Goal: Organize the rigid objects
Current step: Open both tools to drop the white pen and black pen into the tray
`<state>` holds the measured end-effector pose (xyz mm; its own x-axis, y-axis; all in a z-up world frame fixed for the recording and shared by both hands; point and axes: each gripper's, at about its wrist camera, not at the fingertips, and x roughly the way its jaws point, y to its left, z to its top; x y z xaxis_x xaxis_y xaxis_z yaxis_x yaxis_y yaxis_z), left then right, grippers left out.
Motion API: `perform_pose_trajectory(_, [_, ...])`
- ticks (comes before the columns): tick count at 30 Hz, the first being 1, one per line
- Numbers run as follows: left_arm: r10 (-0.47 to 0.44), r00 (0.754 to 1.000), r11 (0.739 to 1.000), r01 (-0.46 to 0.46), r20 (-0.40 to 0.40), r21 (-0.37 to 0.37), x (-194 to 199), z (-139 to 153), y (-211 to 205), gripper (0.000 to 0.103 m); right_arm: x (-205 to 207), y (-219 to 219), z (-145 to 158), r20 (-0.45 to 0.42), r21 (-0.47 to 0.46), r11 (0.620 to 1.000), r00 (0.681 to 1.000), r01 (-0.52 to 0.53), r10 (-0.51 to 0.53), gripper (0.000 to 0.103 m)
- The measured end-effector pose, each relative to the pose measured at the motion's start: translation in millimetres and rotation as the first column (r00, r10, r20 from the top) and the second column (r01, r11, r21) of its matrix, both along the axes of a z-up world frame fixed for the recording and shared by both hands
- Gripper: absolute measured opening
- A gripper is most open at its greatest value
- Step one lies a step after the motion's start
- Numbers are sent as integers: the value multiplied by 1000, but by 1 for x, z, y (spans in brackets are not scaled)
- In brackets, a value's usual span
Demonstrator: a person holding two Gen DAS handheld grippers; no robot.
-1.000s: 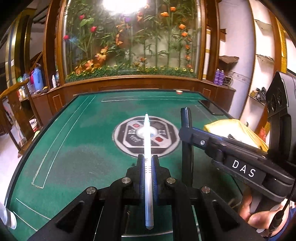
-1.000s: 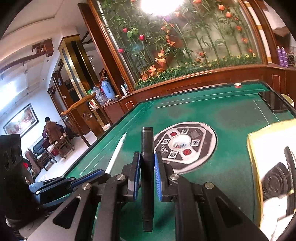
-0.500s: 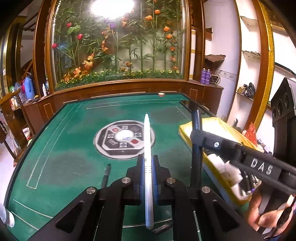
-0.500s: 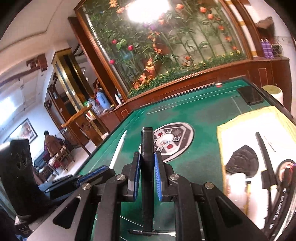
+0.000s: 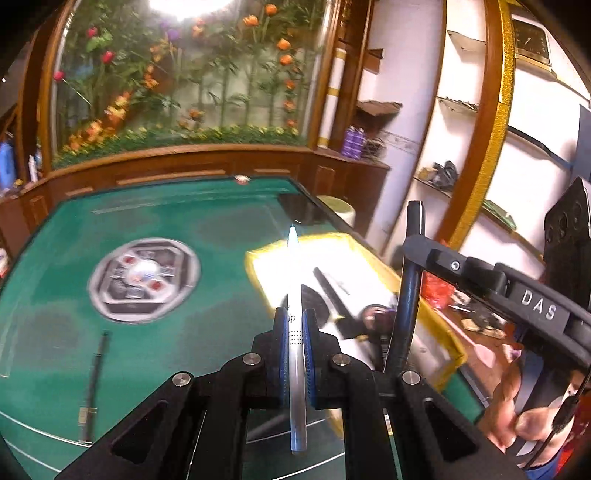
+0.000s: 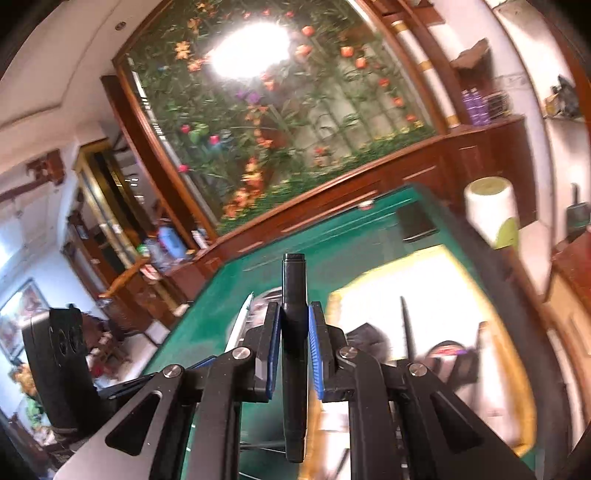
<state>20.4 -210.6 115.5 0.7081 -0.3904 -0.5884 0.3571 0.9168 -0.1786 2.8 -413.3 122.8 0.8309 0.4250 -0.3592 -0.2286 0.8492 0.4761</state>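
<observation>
Lighting: indoor and warm, dominated by one blown-out white glare patch (image 5: 184,5) at the top of the flower mural (image 6: 280,122), which washes out the surrounding blooms in both views. Picture quality: heavy fisheye bending with black vignette corners; motion blur smears the green table (image 5: 155,221), its round centre emblem (image 5: 144,280) and the overexposed white interior of the yellow tray (image 5: 347,254). Near gripper parts stay sharp, with small highlights on the bolts.
</observation>
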Motion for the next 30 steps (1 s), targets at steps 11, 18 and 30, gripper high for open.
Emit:
perform_pose_trajectory(11, [-70,989,997,71,-127,2,29,-34,-72,7,28,-45,-42,-147,-60,991,981,116,-123,14])
perform_pose_trajectory(18, [-73,977,997,75,-201,0,42,-53,-85,7,58,-45,-61,-224,-65,993,968,104,-116,14])
perform_pose_trajectory(30, [-102,962,995,98,-252,-28,44,-62,-78,7,58,-38,-66,-249,-56,991,960,118,-128,15])
